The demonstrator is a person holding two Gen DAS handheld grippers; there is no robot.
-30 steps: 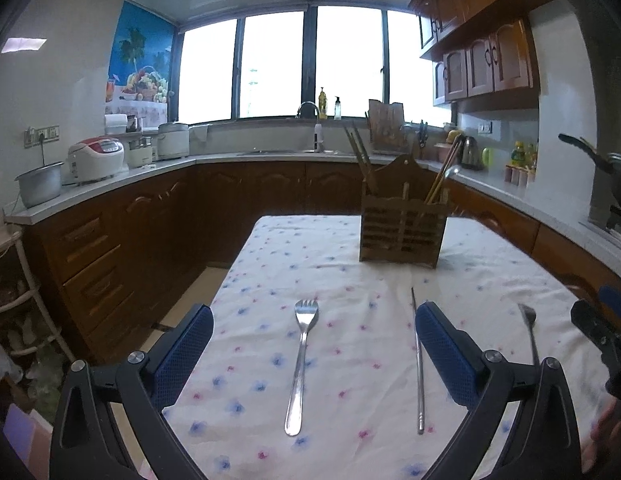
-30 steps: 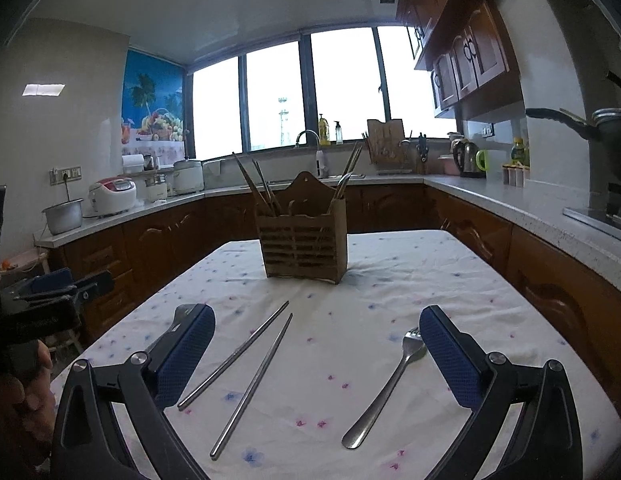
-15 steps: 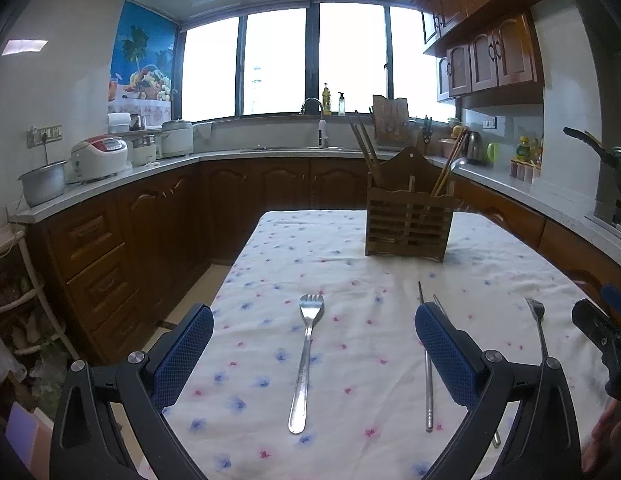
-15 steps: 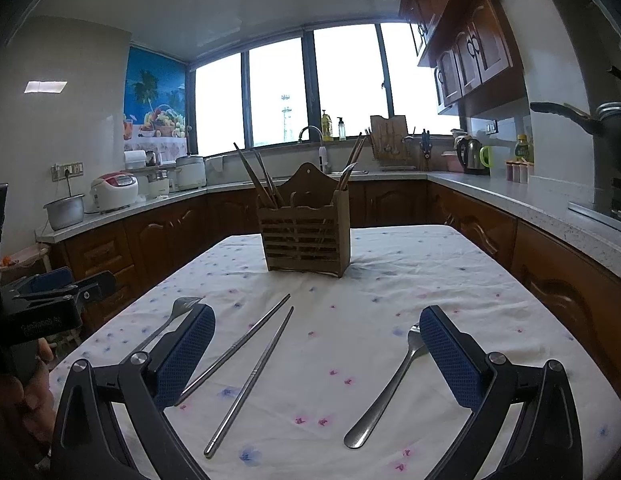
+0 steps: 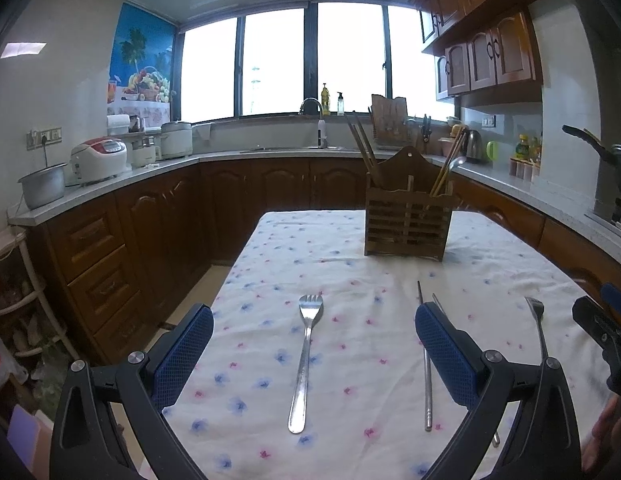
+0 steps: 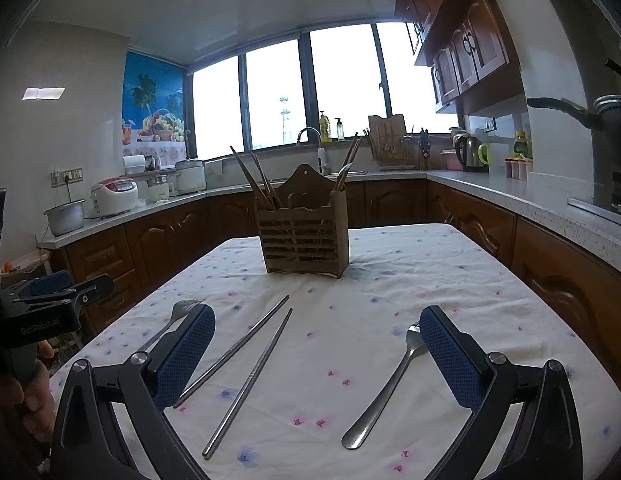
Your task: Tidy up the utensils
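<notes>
A wooden utensil holder (image 5: 406,216) (image 6: 304,236) stands at the table's far middle with chopsticks and a spoon in it. A steel fork (image 5: 305,360) lies between my left gripper's open fingers; it also shows at the left of the right wrist view (image 6: 170,320). Two steel chopsticks (image 6: 250,354) (image 5: 425,364) lie side by side mid-table. A second fork (image 6: 384,380) (image 5: 538,328) lies to the right by my right gripper's right finger. My left gripper (image 5: 314,356) and right gripper (image 6: 316,354) both hover low, open and empty.
The table has a white floral cloth (image 5: 350,264). Dark wood cabinets and a counter (image 5: 110,184) with rice cookers ring the room. A sink and window are at the back. A pan (image 6: 590,116) sits on the stove at the right.
Both grippers have drawn back and lowered slightly. More of the table and utensils shows. The left fork has come into the right wrist view.
</notes>
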